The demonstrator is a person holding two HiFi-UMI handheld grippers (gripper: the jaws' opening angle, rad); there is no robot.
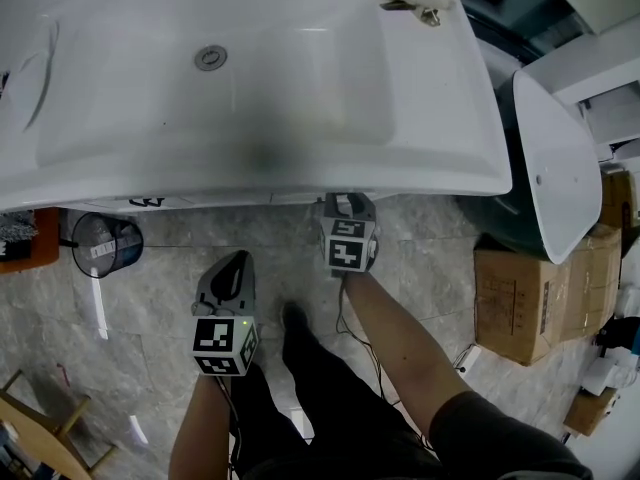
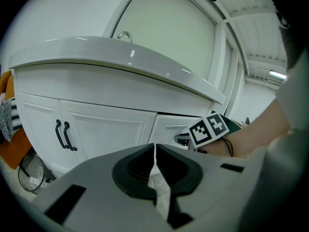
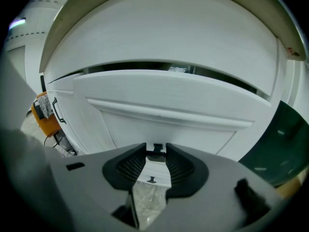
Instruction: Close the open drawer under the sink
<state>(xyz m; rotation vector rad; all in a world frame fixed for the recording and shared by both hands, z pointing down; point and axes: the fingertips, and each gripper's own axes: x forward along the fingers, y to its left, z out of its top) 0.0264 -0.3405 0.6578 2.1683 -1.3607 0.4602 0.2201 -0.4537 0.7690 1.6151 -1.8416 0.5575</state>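
Right gripper (image 3: 156, 148) - jaws apart, small dark handle (image 3: 157, 146) between the tips. White drawer (image 3: 164, 98) at 12 o'clock, slightly out, with a dark gap above. Left gripper (image 2: 154, 145) - jaws together, empty; cabinet doors (image 2: 104, 129) at 10 o'clock.

Drawer (image 3: 164, 98) under sink (image 1: 440, 118); right gripper (image 3: 155, 150) before it, left gripper (image 2: 154, 146) beside.

In the head view the sink (image 1: 250, 88) covers the drawer completely — the right gripper's (image 1: 347, 208) tips vanish beneath its rim. The drawer's (image 3: 169, 105) inside shows only a dark slit.
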